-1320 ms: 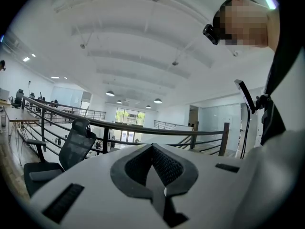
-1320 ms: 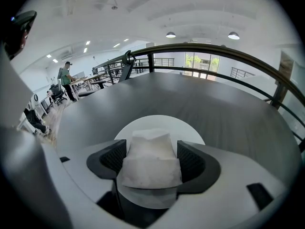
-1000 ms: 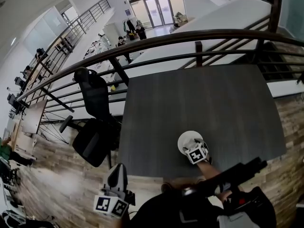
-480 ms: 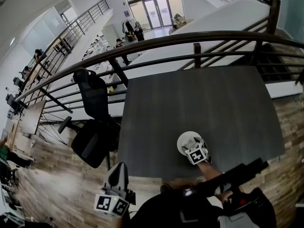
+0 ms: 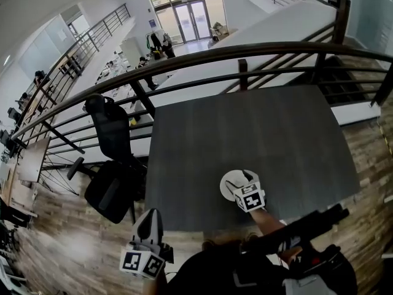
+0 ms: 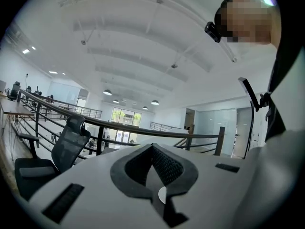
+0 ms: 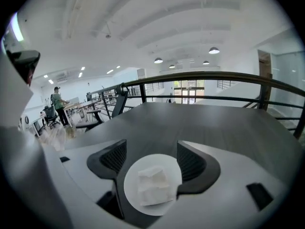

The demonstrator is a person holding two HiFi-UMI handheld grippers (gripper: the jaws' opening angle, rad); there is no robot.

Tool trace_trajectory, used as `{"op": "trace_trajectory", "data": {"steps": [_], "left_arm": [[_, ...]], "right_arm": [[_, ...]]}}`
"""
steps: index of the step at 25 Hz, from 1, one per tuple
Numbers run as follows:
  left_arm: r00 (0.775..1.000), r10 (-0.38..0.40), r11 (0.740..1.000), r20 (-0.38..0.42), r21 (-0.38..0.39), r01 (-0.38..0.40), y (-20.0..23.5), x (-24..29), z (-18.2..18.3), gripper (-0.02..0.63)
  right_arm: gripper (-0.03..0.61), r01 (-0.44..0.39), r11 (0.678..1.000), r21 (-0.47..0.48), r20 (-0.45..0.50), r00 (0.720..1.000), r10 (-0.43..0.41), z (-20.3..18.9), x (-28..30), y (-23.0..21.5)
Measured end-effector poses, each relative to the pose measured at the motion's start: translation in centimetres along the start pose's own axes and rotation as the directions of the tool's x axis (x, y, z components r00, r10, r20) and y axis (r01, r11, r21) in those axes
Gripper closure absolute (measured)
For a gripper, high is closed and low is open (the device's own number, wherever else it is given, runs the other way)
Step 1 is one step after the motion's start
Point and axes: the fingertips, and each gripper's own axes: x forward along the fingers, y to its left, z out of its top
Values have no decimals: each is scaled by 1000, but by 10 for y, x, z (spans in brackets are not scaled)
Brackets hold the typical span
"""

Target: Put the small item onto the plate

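Observation:
The white plate (image 5: 228, 184) lies on the dark grey table (image 5: 258, 134) near its front edge. In the right gripper view a small white folded item (image 7: 153, 185) rests on the plate (image 7: 130, 189). My right gripper (image 7: 151, 145) is open, with its dark fingers (image 7: 112, 158) either side of the plate and apart from the item. From above, its marker cube (image 5: 249, 197) overlaps the plate's near rim. My left gripper (image 5: 146, 248) is off the table, low at the front left. It (image 6: 152, 148) is shut on nothing and points up at the railing and ceiling.
A dark railing (image 5: 245, 51) runs along the table's far edge. A black office chair (image 5: 110, 158) stands left of the table on the wooden floor (image 5: 55, 226). A person's arm (image 5: 270, 223) reaches from the bottom of the head view.
The head view has shifted slightly, so the table and plate sit a little more to the left. The right gripper stays at the plate and the left gripper has hardly moved.

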Motion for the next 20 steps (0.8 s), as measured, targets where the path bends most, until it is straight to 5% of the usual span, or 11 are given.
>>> {"op": "trace_trajectory", "data": {"steps": [10,12,20], "left_arm": [[994,-112,993,3,20,112,-26,18,-1,609],[991,-133,991,8,25,132,-31,20,0,609],[975,-222,975,21,23,221,-61,20,0,609]], "right_arm": [[244,-21,999,43,217,976,12,96,-70,13],[311,-40,998,40,228,973,29,105,-84,19],[406,-79,997,9,306,949,72,130,-159,43]]}}
